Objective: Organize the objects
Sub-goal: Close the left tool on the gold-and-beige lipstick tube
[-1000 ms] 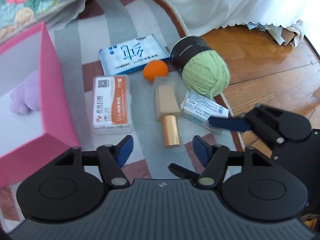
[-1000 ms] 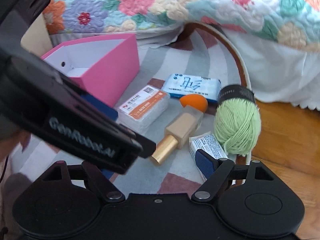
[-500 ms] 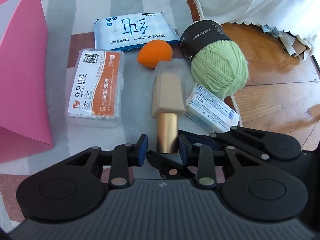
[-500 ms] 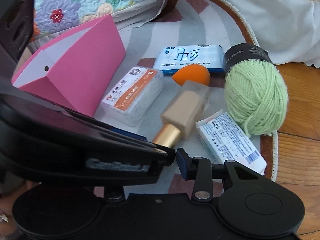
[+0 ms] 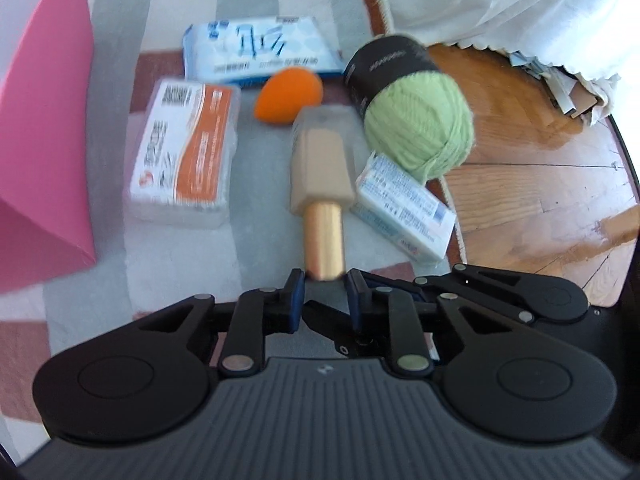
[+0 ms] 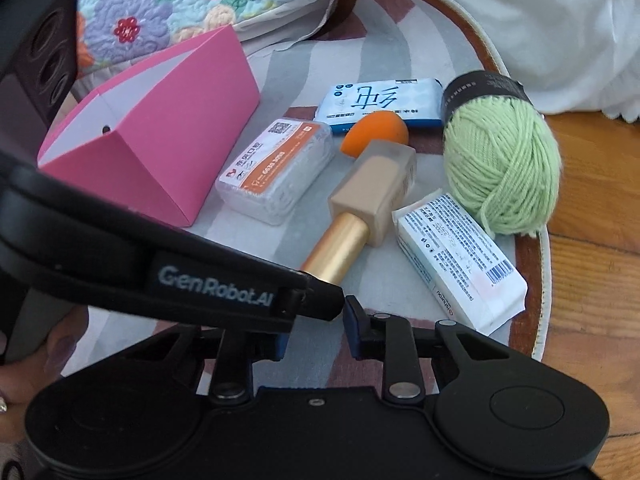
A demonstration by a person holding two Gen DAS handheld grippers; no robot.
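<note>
The bottle (image 5: 322, 184) is tan with a shiny gold cap, lying on the striped rug (image 5: 256, 240) between the orange-label box (image 5: 184, 152) and the small white box (image 5: 404, 208). The left hand-held gripper (image 5: 323, 295) is pinched narrow at the cap's end; whether it squeezes the cap is blurry. The right hand-held gripper (image 6: 316, 328) is closing, its left finger hidden.

Pink box (image 6: 160, 132), green yarn (image 6: 502, 168) with black band, orange sponge (image 6: 376, 130), beige-gold bottle (image 6: 360, 208), blue-white tissue pack (image 6: 380, 106), grey-maroon striped rug (image 5: 256, 8), floral quilt (image 6: 168, 4).

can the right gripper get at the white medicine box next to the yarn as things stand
Probably yes. The white medicine box lies flat and uncovered just ahead of the right gripper, slightly to its right. Only the green yarn crowds its far end. The jaws are closing with nothing visibly between them, so they'd need reopening.
</note>
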